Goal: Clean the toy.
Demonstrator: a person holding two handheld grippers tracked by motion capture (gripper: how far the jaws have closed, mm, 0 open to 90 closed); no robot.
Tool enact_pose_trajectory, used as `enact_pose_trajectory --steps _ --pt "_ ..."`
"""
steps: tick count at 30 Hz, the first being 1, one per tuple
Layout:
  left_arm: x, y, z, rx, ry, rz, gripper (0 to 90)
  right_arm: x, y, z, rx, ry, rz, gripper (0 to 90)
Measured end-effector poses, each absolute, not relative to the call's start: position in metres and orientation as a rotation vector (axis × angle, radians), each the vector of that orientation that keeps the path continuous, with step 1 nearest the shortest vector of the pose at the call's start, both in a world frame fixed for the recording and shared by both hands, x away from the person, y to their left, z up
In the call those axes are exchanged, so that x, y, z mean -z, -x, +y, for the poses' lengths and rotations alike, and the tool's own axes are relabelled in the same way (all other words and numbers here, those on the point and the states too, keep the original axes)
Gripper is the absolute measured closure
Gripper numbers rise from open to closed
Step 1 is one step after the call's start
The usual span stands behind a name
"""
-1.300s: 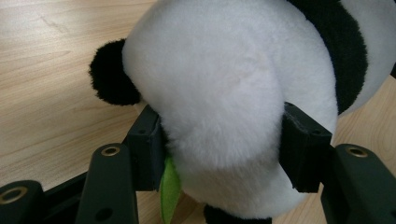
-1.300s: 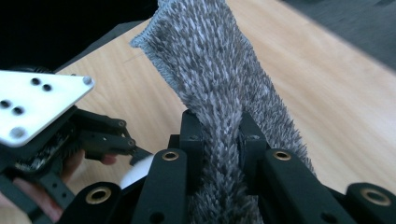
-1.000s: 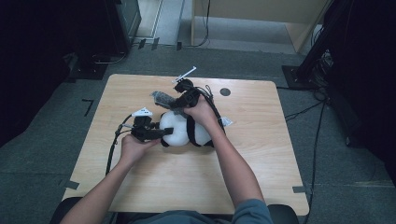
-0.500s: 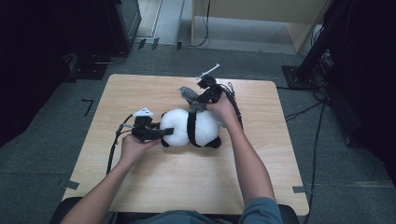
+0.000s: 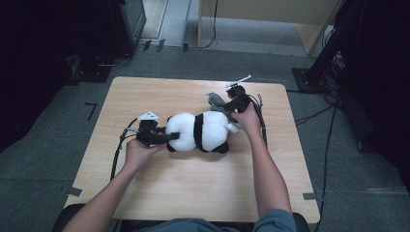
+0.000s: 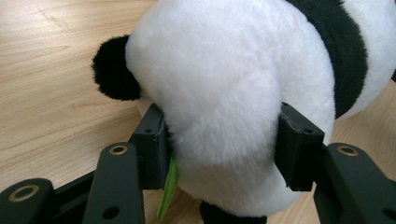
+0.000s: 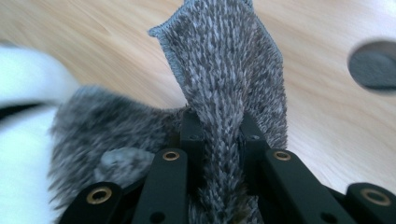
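High view: a plush panda (image 5: 200, 131) lies on its side near the middle of the light wooden surface (image 5: 193, 193), white rump toward the left tongs (image 5: 167, 138) and head toward the right tongs (image 5: 223, 107). A grey knitted cloth (image 5: 215, 100) sits at the panda's head end, just beside the right tongs. A small dark round spot (image 5: 233, 87) marks the surface just behind that cloth. Beyond the surface lie grey floor, cables and dark equipment stands, all well apart from the work. The person's 2 forearms come in from the bottom edge, and the right hand (image 5: 249, 116) covers part of the panda's head.

Left gripper view: the left tongs (image 6: 222, 140) are clenched on the panda's (image 6: 224, 88) white rear, both pads sunk into the fur. A green tag (image 6: 168, 184) hangs beside the left-hand pad, a detail too small to tell from above. A black paw (image 6: 112, 70) sticks out against the bare wood.

Right gripper view: the right tongs (image 7: 219, 135) are clamped on a fold of the grey cloth (image 7: 224, 70), which rises upright between the jaws with its stitched hem at the top. Here its speckled grey and white knit reads clearly. Fuzzier grey material spreads to the left, against blurred white plush (image 7: 23, 116). The dark round spot (image 7: 373, 65) shows at the right edge.
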State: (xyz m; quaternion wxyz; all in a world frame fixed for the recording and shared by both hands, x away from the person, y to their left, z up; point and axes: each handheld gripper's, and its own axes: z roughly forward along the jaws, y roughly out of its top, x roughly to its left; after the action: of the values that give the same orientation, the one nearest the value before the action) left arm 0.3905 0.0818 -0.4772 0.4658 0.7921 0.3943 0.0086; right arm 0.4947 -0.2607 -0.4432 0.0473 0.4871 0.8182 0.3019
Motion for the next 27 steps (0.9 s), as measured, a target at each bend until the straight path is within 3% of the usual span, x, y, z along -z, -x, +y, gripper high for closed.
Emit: enact_pose_trajectory --steps 5,11,21,27 --pt "0.477 -0.392 0.082 -0.017 -1.946 0.964 45.4 0.451 -0.489 -0.274 -0.876 -1.512 2.462 78.3" --pt "0.478 -0.392 0.082 -0.017 -1.943 0.966 45.4 0.437 -0.481 -0.284 -0.901 -1.508 2.412 78.4" --pt "0.478 -0.392 0.082 -0.01 -1.936 0.974 45.2 0.393 -0.469 -0.281 -1.02 -1.453 2.362 78.3" --pt "0.477 -0.392 0.081 -0.024 -1.941 0.973 45.3 0.362 -0.463 -0.25 -0.994 -1.325 2.415 78.3"
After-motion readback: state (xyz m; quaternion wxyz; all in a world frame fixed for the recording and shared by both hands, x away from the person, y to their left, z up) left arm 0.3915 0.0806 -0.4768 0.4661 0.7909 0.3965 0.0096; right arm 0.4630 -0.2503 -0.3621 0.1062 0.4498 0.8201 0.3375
